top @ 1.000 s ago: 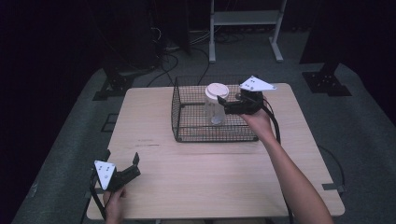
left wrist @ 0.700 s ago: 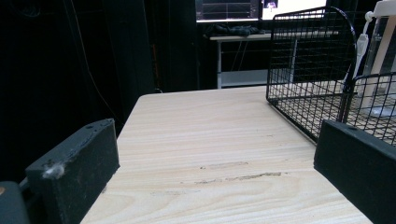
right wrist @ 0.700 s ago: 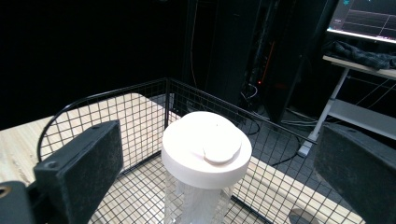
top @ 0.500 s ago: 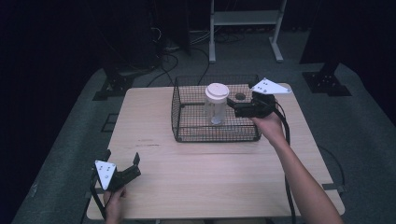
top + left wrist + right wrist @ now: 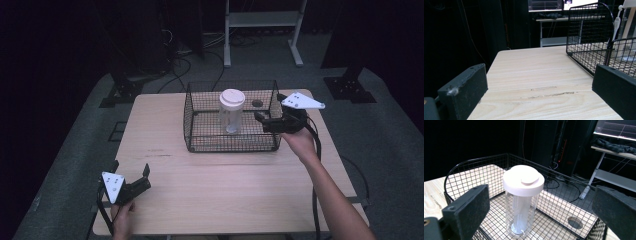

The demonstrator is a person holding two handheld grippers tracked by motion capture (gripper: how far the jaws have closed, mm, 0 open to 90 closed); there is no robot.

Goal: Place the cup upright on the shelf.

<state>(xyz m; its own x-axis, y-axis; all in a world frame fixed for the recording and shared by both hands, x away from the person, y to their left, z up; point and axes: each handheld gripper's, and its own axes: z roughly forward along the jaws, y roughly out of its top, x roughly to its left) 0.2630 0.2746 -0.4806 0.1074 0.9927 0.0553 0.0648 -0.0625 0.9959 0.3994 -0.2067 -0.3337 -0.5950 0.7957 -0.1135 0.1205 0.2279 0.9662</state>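
A clear tumbler (image 5: 231, 111) with a white lid stands upright inside a black wire basket (image 5: 190, 120) at the table's far middle. My right gripper (image 5: 267, 112) hovers at the basket's right edge, open and apart from the tumbler. In the right gripper view the tumbler (image 5: 522, 195) stands a short way ahead between the wide-spread jaws of the right gripper (image 5: 536, 220), with the basket (image 5: 474, 175) around it. Near the front left corner my left gripper (image 5: 131, 169) rests open and holds nothing. Its own view has the left gripper (image 5: 536, 100) facing bare tabletop and the basket (image 5: 586, 37).
The wooden table (image 5: 225, 190) has free room across its front half. A round cable hole (image 5: 257, 103) sits behind the basket's right end. A white shelf frame (image 5: 260, 20) and dark stands are on the floor beyond the table.
My right gripper has drawn back to the right, away from the tumbler, which stays standing in the basket. The left gripper has not moved.
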